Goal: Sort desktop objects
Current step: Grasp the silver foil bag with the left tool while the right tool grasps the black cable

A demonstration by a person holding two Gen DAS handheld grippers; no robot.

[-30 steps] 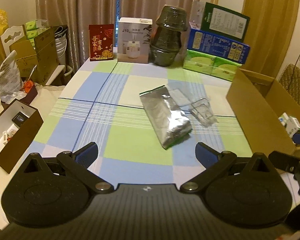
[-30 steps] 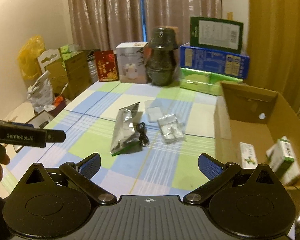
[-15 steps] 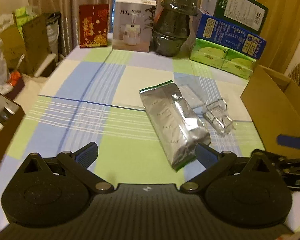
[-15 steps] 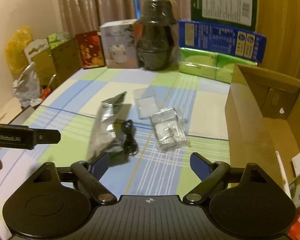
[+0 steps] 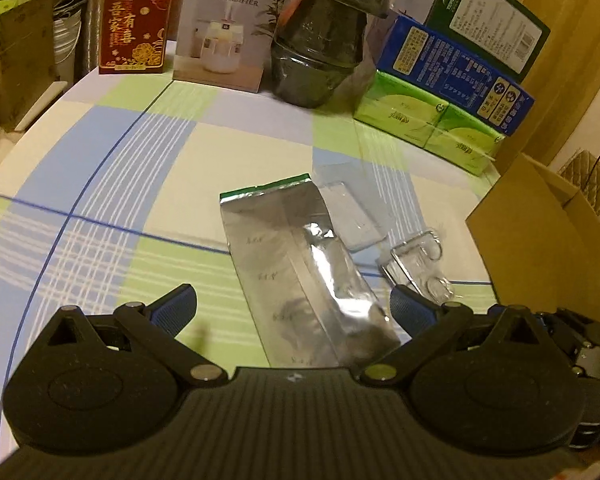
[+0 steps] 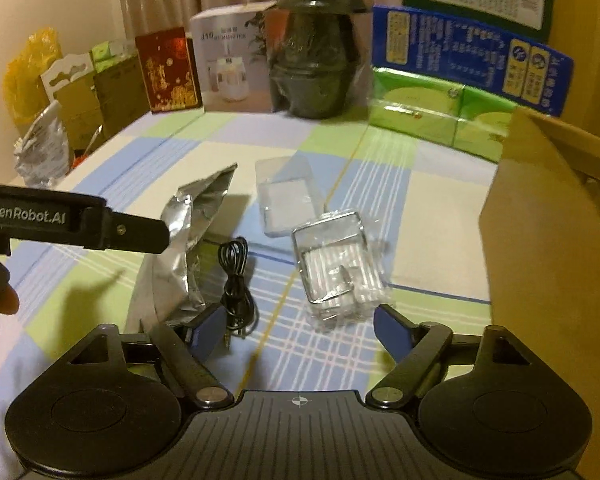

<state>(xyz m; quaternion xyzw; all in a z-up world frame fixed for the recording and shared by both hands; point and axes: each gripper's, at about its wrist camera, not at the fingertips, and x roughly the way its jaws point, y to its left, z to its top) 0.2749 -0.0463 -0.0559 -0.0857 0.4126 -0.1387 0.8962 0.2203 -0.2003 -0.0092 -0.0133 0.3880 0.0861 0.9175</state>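
1. I am bringing my right gripper (image 6: 296, 334) down over the clear packet (image 6: 338, 268), which is lying just ahead of its jaws, so I can move it to the cardboard box (image 6: 540, 240) on the right.
2. Its jaws have just been closing a bit, are partly apart, and are holding nothing.
3. My left gripper (image 5: 294, 308) is open wide and empty, with the silver bag (image 5: 300, 268) lying between its jaws.
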